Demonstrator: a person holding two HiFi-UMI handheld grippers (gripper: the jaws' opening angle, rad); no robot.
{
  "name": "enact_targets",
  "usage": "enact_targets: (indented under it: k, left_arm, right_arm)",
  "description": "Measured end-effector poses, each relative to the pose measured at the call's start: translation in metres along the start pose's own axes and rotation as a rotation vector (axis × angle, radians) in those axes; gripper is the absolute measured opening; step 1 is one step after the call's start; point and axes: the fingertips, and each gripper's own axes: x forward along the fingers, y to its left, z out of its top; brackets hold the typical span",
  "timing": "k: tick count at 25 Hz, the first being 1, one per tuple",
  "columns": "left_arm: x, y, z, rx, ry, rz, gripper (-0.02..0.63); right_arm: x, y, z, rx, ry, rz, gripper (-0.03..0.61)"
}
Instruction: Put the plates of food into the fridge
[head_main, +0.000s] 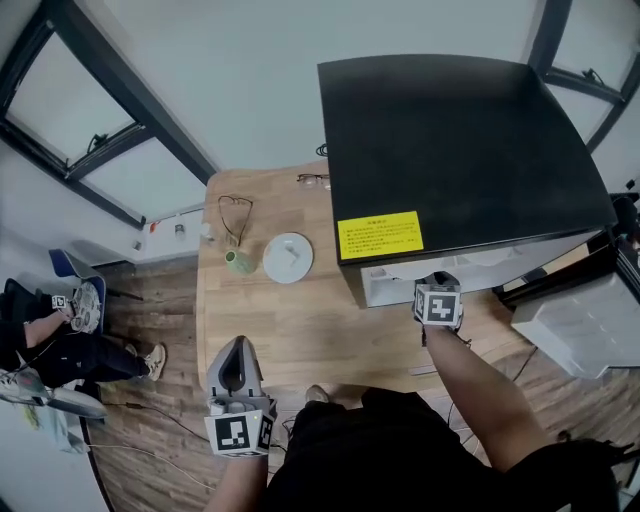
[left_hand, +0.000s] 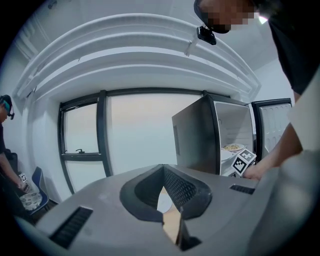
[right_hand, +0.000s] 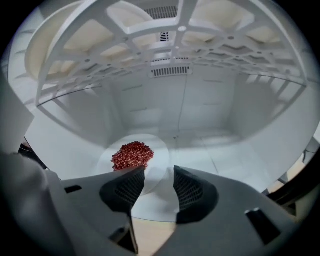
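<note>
The left gripper (head_main: 237, 350) and right gripper (head_main: 437, 283) are grey moulded shells, with dark grid-textured pads (right_hand: 190, 188) lining the jaws and slot-like recesses in the casing. Each carries a white cube (head_main: 240, 433) printed with black square markers. The person wears a black short-sleeved top (head_main: 400, 445).

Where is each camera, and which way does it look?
Head view: on the head, steeply down at light wooden table and black fridge; forearms, left tool, right tool show.
Left tool view: on that tool, facing dark-framed window and open fridge; its closed jaws show.
Right tool view: on that tool, facing into the fridge at a round pale plate of red food; its open jaws show.
Shared: head and left tool views show the right tool.
</note>
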Motion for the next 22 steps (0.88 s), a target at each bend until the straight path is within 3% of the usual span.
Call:
enact_targets:
  k: [5, 12, 15, 17, 22]
  left_arm:
    - [0.014, -0.015, 0.006, 0.009, -0.019, -0.057, 0.003]
    - [0.045, -0.054, 0.024, 0.009, -0.069, -0.166, 0.003]
    - [0.057, -0.077, 0.027, -0.002, -0.08, -0.222, 0.003]
    - [0.062, -0.091, 0.027, -0.008, -0.084, -0.255, 0.003]
    - [0.074, -0.109, 0.032, -0.019, -0.099, -0.298, 0.003]
  right_arm:
    - [-0.024, -0.006, 0.01, 0.01, -0.107, 0.041, 0.193]
    - [-0.104, -0.003, 0.029, 0.012, -0.319, 0.198, 0.192]
    - [-0.143, -0.007, 0.038, 0.068, -0.425, 0.274, 0.14]
    - [-0.17, -0.009, 0.046, 0.034, -0.488, 0.301, 0.092]
    - [-0.224, -0.012, 0.062, -0.137, -0.584, 0.308, 0.055]
